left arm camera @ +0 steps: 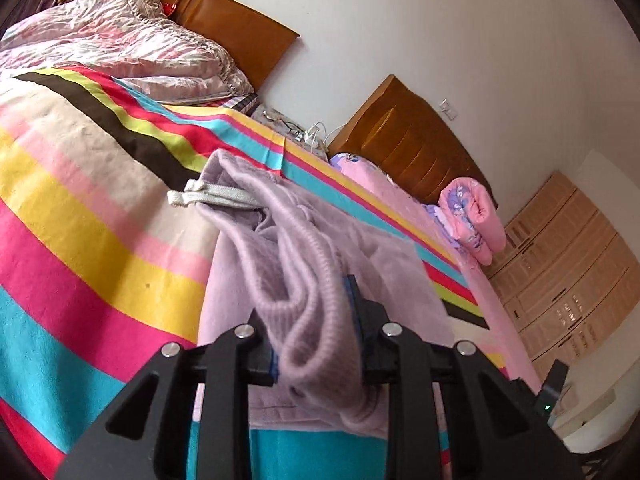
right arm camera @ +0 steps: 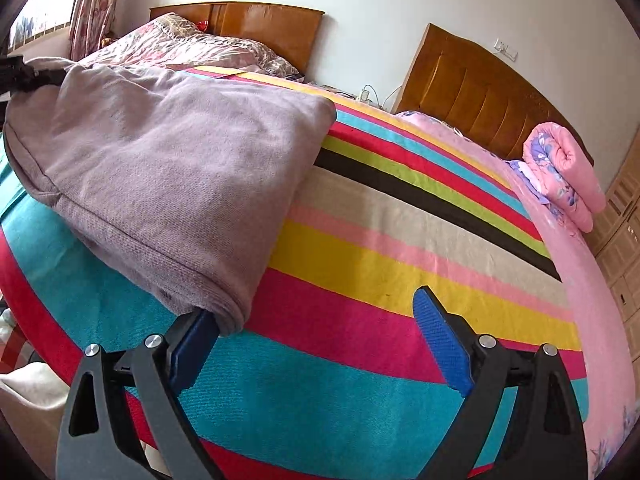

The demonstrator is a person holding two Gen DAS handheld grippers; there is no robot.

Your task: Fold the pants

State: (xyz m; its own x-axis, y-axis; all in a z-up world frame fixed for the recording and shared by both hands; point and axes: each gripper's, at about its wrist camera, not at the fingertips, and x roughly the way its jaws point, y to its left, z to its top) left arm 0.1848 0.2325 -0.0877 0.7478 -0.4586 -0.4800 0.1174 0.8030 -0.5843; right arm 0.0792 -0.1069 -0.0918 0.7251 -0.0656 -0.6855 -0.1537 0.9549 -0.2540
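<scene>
On the striped bedsheet (left arm camera: 80, 216), seen from the left wrist camera, the lilac pants (left arm camera: 304, 248) lie in a rumpled heap, and the left gripper (left arm camera: 316, 320) has its jaws clamped on a thick bunch of the knit fabric, which bulges up between the two blue pads and hangs down over the gripper's front. A pale drawstring (left arm camera: 208, 196) sticks out of the far end of the heap, toward the middle of the sheet. Beyond the sheet's far edge a crumpled quilt (left arm camera: 120, 44) lies against a wooden headboard (left arm camera: 236, 28), and a rolled pink blanket (left arm camera: 476, 216) sits by a second headboard (left arm camera: 412, 140)

From the right wrist camera, the pants (right arm camera: 168, 168) spread as a broad folded slab across the left part of the bedsheet (right arm camera: 400, 248), with one rounded folded end reaching down toward the near edge. The right gripper (right arm camera: 324, 320) has its jaws wide apart and grips nothing: its left blue pad (right arm camera: 192, 348) is just under or touching that folded end, which one I cannot tell, while the right pad (right arm camera: 440, 340) stands over bare stripes. At the far left edge of the view the other gripper (right arm camera: 24, 76) holds the pants' far end
</scene>
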